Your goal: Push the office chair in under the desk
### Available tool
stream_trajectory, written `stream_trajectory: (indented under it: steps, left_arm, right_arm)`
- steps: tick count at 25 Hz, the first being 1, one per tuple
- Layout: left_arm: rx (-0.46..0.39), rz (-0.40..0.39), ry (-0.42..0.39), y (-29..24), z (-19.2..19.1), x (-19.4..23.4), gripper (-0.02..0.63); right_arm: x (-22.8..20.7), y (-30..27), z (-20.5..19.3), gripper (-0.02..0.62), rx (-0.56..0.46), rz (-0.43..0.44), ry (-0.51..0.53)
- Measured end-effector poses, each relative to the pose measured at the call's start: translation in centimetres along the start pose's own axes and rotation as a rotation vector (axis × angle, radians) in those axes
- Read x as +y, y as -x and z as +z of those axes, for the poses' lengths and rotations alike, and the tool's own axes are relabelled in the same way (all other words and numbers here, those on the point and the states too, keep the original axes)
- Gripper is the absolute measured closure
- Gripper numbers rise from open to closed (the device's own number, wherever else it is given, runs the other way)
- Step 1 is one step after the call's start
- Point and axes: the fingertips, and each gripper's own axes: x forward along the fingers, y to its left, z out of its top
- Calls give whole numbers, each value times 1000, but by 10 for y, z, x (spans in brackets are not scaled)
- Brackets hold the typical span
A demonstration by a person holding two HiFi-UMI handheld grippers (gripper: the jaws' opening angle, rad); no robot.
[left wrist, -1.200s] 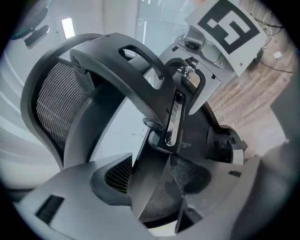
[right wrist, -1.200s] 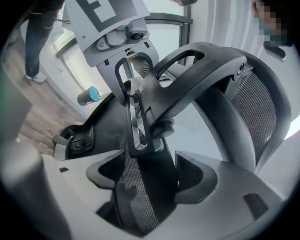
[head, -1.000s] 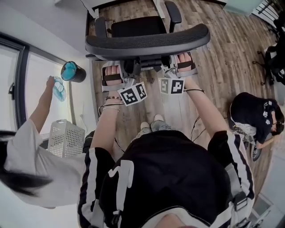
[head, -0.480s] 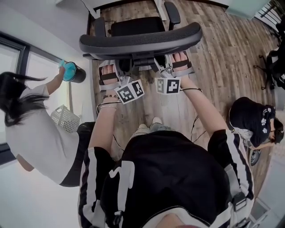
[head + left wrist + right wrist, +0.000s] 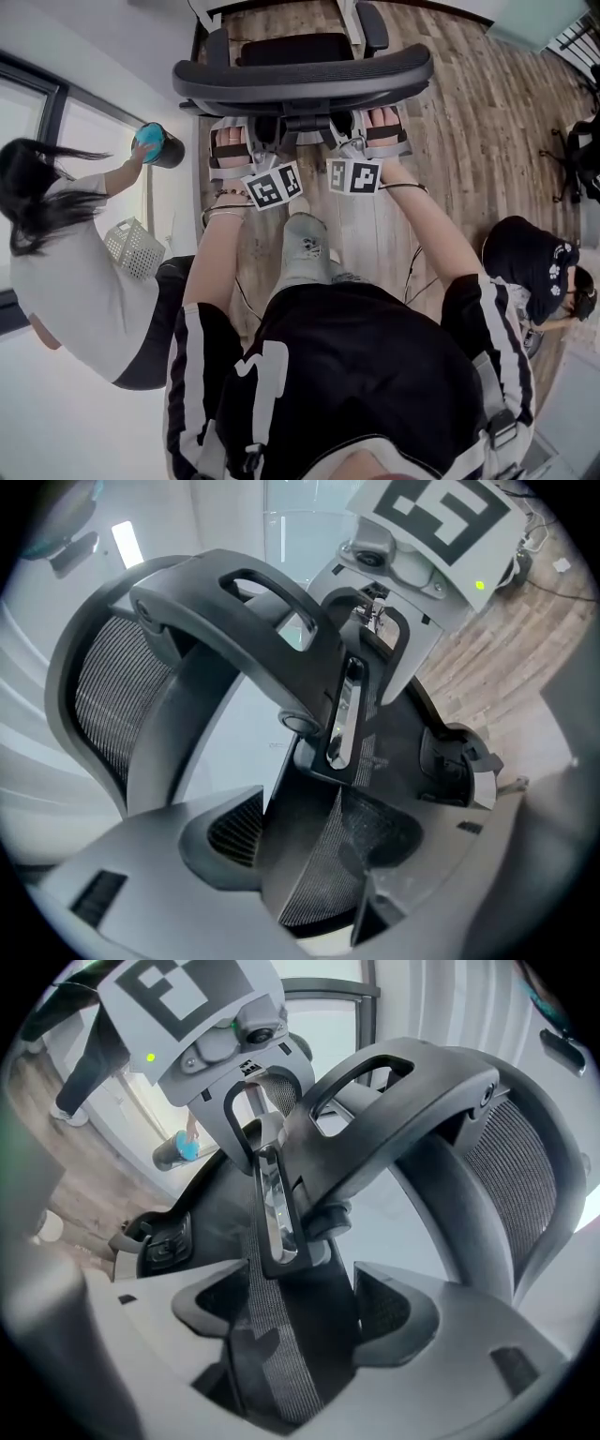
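The chair (image 5: pixel 300 80) stood on a wood-plank floor (image 5: pixel 469 112). Its backrest faced the person and its seat lay between the white legs of the table (image 5: pixel 349 17) at the top edge of the head view, where little of the tabletop showed. The left tongs (image 5: pixel 255 155) and right tongs (image 5: pixel 349 150) were held level, side by side behind the backrest. Each pair was spread fairly wide and pinched the black spine of the chair's back, and the spine filled the gap between the jaws in both gripper views (image 5: pixel 319 874) (image 5: pixel 291 1335). To the left ran a white wall with a dark-framed window (image 5: pixel 94 122). Beside it a person (image 5: pixel 84 281) in a grey shirt held up a teal cup (image 5: pixel 155 142), with a white basket (image 5: pixel 131 246) by their legs. At the right, another person (image 5: pixel 534 272) in black sat low on the floor.
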Motion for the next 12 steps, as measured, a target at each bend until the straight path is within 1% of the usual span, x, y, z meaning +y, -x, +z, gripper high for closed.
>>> stream_trajectory:
  steps: [3, 6, 12]
  left_arm:
    - [14, 11, 24, -6, -3, 3, 359]
    - [25, 17, 16, -10, -5, 2, 358]
    - [47, 28, 32, -28, -12, 6, 356]
  right_arm:
    - [0, -4, 1, 262, -12, 2, 27]
    - [3, -5, 0, 262, -28, 8, 48]
    - [0, -22, 0, 262, -37, 8, 33]
